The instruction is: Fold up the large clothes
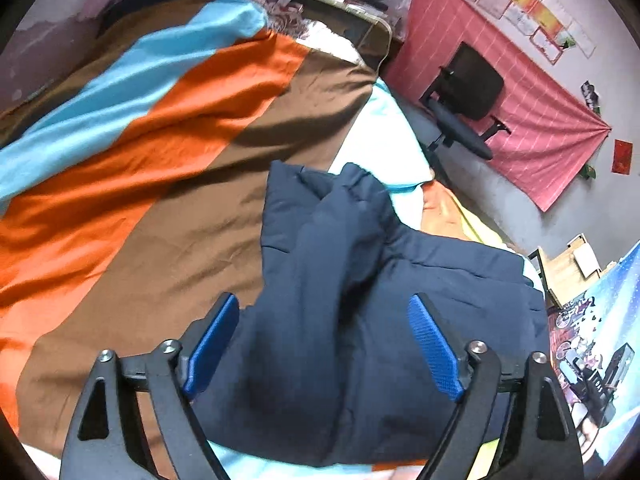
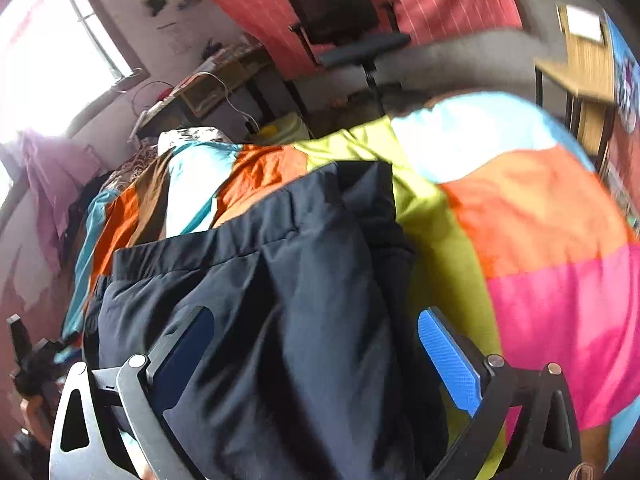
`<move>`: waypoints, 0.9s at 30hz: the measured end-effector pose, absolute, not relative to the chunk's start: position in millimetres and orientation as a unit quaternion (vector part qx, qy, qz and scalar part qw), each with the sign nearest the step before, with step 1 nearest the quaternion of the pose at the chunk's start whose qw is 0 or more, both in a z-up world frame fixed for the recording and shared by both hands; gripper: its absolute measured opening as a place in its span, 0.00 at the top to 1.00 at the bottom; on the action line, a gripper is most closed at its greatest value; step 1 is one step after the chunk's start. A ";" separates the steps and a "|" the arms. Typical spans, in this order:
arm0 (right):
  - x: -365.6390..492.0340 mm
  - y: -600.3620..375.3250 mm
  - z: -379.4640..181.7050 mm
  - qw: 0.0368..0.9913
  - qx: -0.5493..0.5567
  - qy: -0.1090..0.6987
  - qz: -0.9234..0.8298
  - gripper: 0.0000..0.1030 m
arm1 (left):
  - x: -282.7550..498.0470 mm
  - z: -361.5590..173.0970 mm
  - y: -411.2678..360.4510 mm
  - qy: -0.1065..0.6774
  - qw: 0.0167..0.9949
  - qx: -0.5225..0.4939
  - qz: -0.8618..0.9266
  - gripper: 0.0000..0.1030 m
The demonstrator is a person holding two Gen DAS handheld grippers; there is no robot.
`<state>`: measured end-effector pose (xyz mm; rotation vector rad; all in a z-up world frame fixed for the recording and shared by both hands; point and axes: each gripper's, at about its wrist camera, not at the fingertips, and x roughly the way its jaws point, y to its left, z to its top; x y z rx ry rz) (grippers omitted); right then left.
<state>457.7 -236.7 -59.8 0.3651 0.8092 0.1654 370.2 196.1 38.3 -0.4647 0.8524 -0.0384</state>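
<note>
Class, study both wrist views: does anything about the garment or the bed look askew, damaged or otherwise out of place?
The navy jacket lies bunched, not flat: a puffy fold rises along its middle and its far edge is rumpled. It sits near the edge of the striped bedspread, which is creased. The wall paint beside the bed is peeling. Both tools stand open over the jacket.

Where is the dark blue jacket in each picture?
Left wrist view: the jacket fills the lower middle, lying on the striped bedspread right in front of the open left tool.
Right wrist view: the jacket fills the lower middle and left, in front of the open right tool.
Shared landmark: the black chair against the red cloth, upper right in the left view, top middle in the right.
</note>
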 end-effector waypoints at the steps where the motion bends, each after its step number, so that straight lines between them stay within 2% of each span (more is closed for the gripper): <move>1: 450.4 -232.6 -57.0 0.905 0.167 0.383 0.079 0.00 | 366.2 44.1 191.9 0.403 0.888 -0.220 -0.018 0.11; 2: 444.2 -228.6 -54.9 0.910 0.160 0.375 0.078 0.00 | 362.6 49.1 188.1 0.398 0.891 -0.216 -0.017 0.08; 13: 386.8 -188.9 -23.6 0.943 0.105 0.304 0.085 0.00 | 317.8 89.4 130.6 0.329 0.934 -0.135 -0.032 0.07; 27: 309.0 -154.1 22.6 0.965 0.045 0.228 0.120 0.00 | 246.9 109.8 79.4 0.244 0.968 -0.041 -0.046 0.07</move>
